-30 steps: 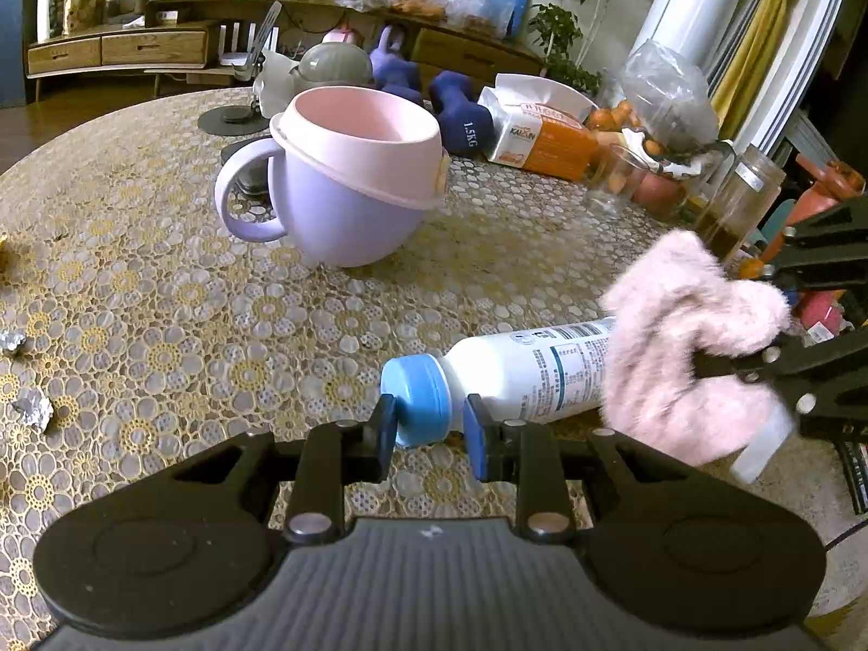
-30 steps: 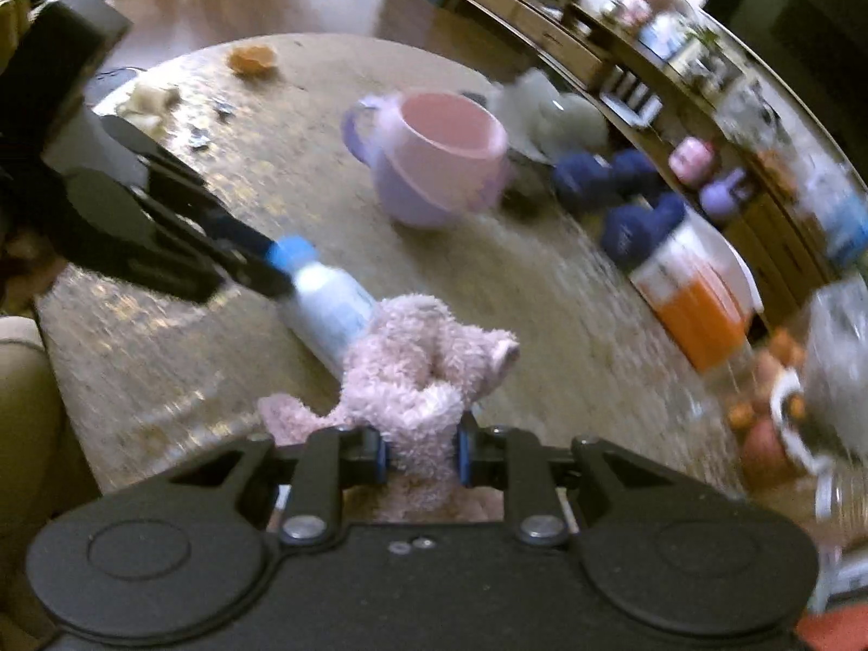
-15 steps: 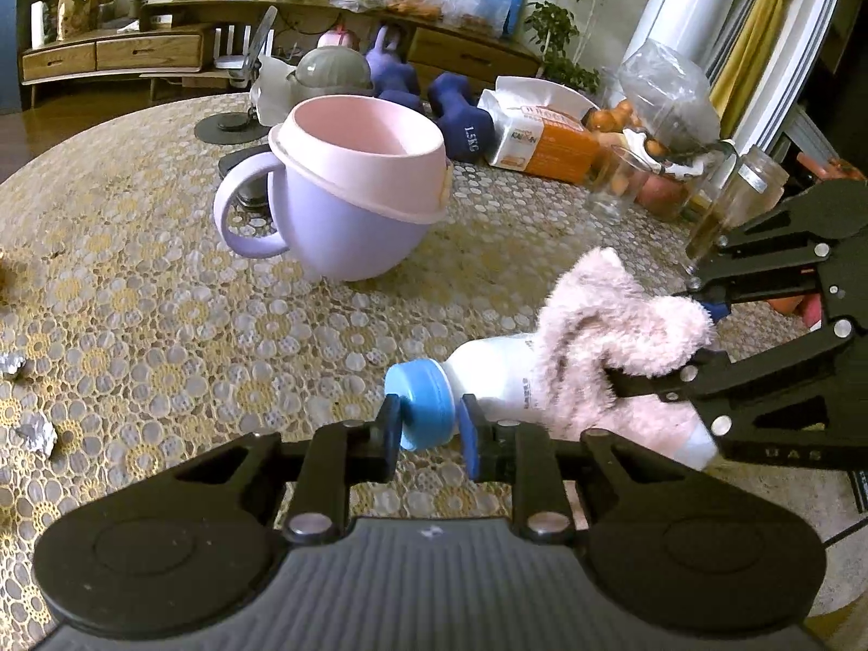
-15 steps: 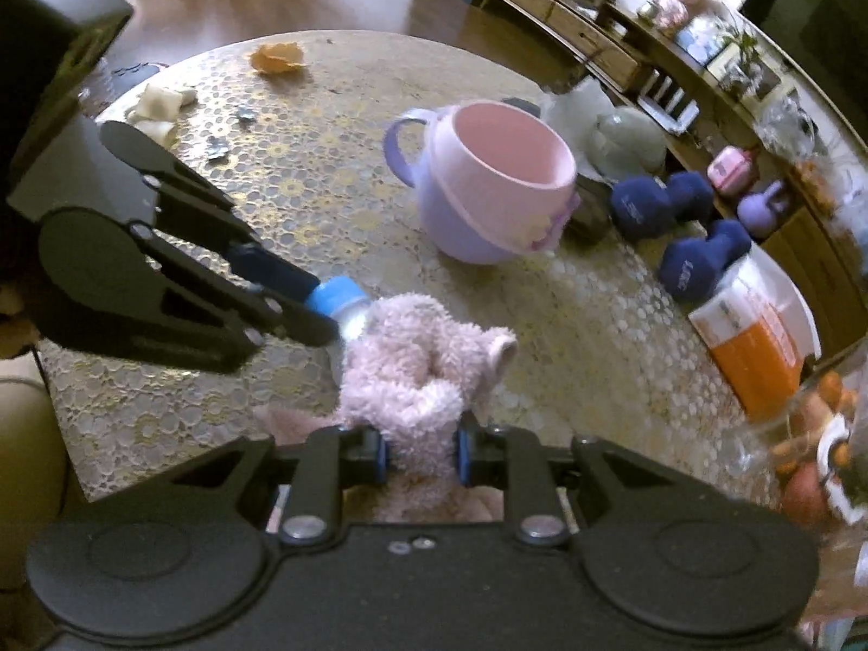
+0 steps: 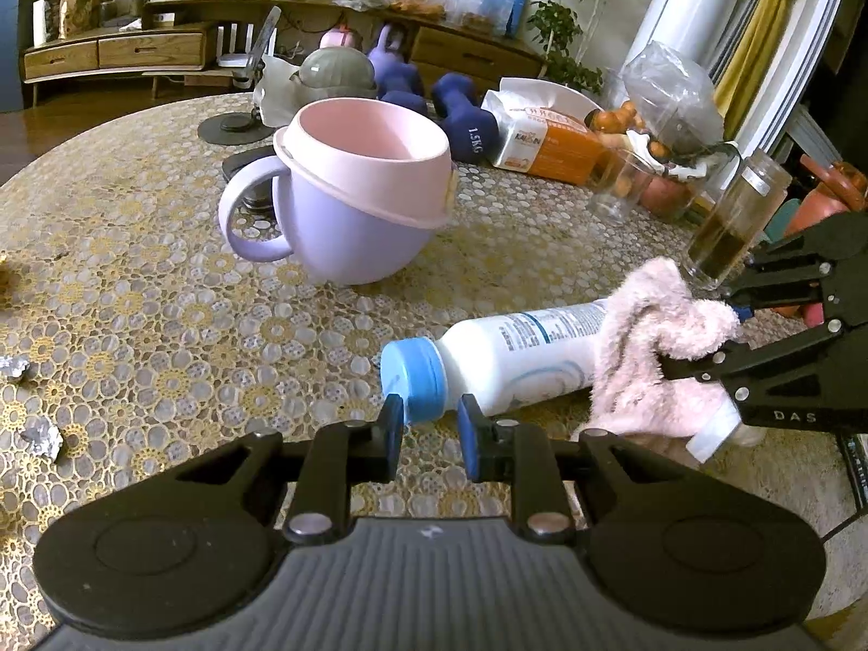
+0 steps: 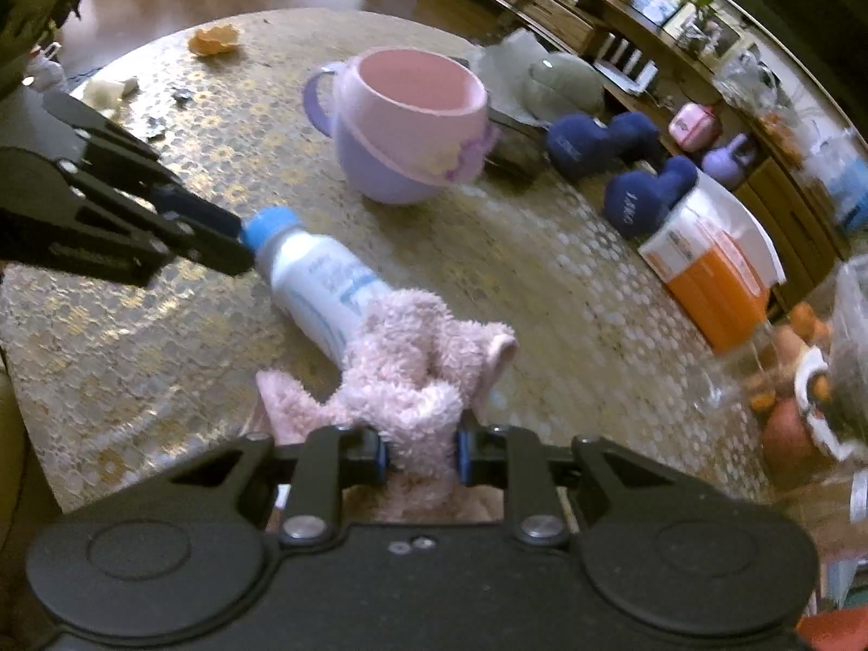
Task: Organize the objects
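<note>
Bottle point(image 5: 521, 358) in white plastic with a blue cap point(image 5: 412, 380) lies on its side on the patterned tabletop point(image 5: 135, 298), lower middle of my left wrist view. My left tool point(image 5: 430, 426) has its two blue-padded fingers on either side of that cap, clamped on it as far as I can see. My right tool point(image 6: 422, 450) is closed on a fluffy pink cloth point(image 6: 417, 374); its pads press into the pile at the bottom centre of the right wrist view. The cloth drapes over the bottle's base end, touching it, and in the left view it sits at the right of the frame with the right tool's black fingers point(image 5: 700, 363) reaching in from the edge. Above the bottle, in the upper middle of both views, a lilac cup point(image 5: 352, 206) with a pink upper part stands upright, apart from the bottle. To its right in the right view I see two dark blue dumbbells point(image 6: 645, 190) and an orange-and-white carton point(image 6: 710, 260). A jar of dark liquid point(image 5: 732, 228) stands just behind the cloth in the left view. Bits of crumpled foil point(image 5: 40, 436) lie at the left edge.
</note>
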